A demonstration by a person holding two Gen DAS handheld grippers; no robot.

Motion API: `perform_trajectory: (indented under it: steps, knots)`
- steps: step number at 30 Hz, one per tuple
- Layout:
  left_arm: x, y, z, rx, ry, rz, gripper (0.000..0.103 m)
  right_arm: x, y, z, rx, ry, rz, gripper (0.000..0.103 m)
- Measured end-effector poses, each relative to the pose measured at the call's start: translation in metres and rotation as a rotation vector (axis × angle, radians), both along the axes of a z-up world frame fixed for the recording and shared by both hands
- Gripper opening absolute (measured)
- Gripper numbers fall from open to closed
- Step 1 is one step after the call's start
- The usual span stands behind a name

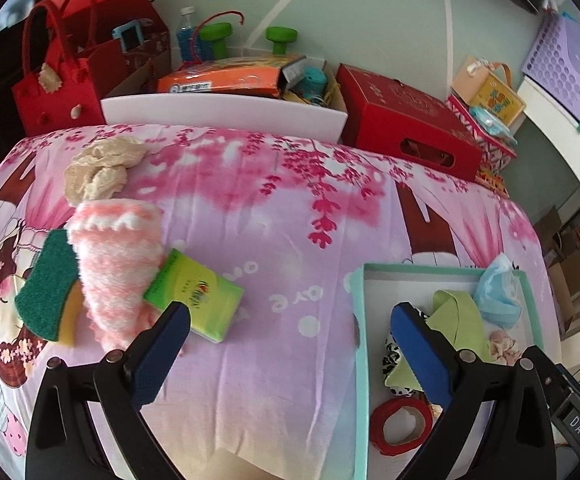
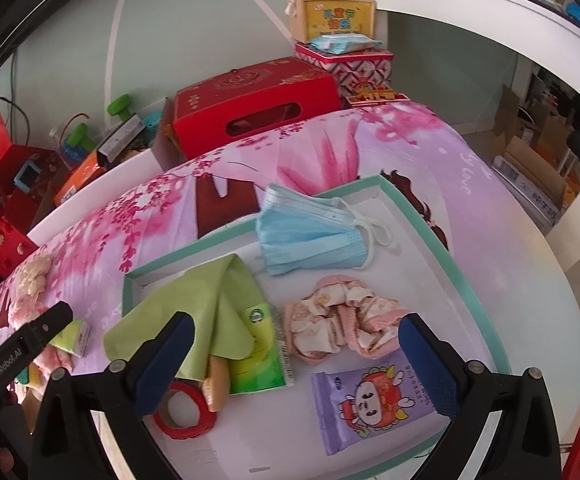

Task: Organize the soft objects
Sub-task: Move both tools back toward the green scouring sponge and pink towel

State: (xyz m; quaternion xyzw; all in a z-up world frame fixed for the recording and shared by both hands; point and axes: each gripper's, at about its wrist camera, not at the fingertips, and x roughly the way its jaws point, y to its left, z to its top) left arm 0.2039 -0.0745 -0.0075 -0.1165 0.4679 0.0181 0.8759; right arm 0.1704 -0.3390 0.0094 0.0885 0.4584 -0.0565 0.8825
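On the pink floral cloth lie a beige crumpled cloth [image 1: 99, 170], a pink fluffy towel [image 1: 115, 264], a green and yellow sponge [image 1: 49, 286] and a green tissue pack [image 1: 195, 296]. My left gripper [image 1: 290, 324] is open and empty, just in front of the tissue pack. A teal-rimmed white tray [image 2: 442, 236] holds a blue face mask [image 2: 310, 236], a green cloth [image 2: 205, 304], a pink scrunchie [image 2: 342, 328], a purple snack packet [image 2: 370, 404], a green packet [image 2: 257, 356] and a red tape roll [image 2: 185, 410]. My right gripper [image 2: 296, 336] is open and empty above the tray.
A red box [image 1: 406, 120], a white bin [image 1: 225, 110] of clutter and a red bag [image 1: 55, 80] stand behind the table. A yellow case [image 2: 330, 16] sits on a patterned tin [image 2: 346, 62]. The left gripper's body shows in the right wrist view [image 2: 21, 348].
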Motion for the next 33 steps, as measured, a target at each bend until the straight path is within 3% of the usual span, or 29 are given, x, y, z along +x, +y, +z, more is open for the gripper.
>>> perform_trajectory:
  steps: [9,16,29,33]
  knots:
    - [-0.016,0.048,0.015,0.017,-0.03,0.125,0.1,0.0,0.05,0.013,-0.032,-0.048,0.118,0.103]
    - [-0.033,0.101,0.018,0.083,-0.001,0.251,0.1,-0.001,0.091,0.019,0.017,-0.085,0.218,0.103]
    - [-0.074,0.206,0.013,0.01,-0.003,0.485,0.1,0.002,0.168,0.012,0.11,-0.095,0.364,0.103]
    - [-0.077,0.221,0.006,-0.017,0.008,0.502,0.1,0.004,0.194,0.009,0.126,-0.095,0.416,0.103]
